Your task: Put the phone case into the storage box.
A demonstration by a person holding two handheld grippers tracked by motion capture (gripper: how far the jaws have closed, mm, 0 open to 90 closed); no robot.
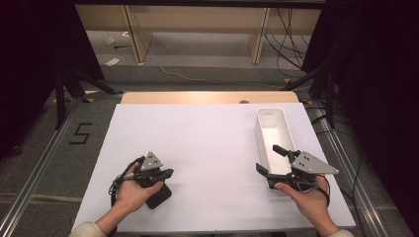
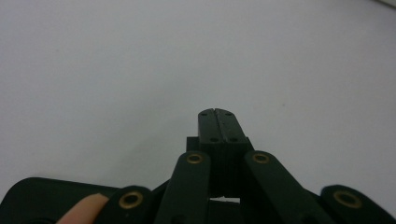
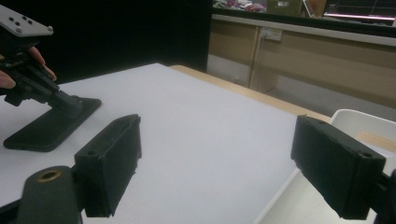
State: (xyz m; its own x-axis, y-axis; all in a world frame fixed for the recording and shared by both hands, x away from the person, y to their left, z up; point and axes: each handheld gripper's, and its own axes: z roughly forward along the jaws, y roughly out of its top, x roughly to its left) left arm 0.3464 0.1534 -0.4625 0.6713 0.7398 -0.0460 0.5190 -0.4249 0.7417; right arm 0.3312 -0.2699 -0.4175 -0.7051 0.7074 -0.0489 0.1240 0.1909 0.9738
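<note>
- Nearest the table edge, the left gripper (image 1: 168, 174) is held low in the left hand (image 1: 133, 193), at the near left of the white table (image 1: 197, 143). It is seen resting on a flat black pad (image 1: 159, 196), a position judged to be a parked one.
- In the left gripper view the jaws are seen pressed together along their whole length, with no gap and nothing between them; bare white table lies ahead of the tips. This gripper is recorded as closed and empty.
- At the near right, the right gripper (image 1: 269, 159) is held in the right hand (image 1: 309, 197) at the near end of the white tray (image 1: 284, 123).
- Its jaws are spread wide. In the high view one jaw lies on the tray's left side and the other over its interior. The placement is judged to be a straddle of the left wall, made ready for a grasp.
- In the right gripper view the pads (image 3: 114, 158) are seen well apart, with nothing pinched. Contact with the tray rim cannot be told.
- The tray is a long, narrow, empty bin, lying lengthwise along the right side of the table and running away from the person.
- Beyond the table, a grey floor (image 1: 207, 74) and wooden furniture legs (image 1: 138, 34) are noted.
</note>
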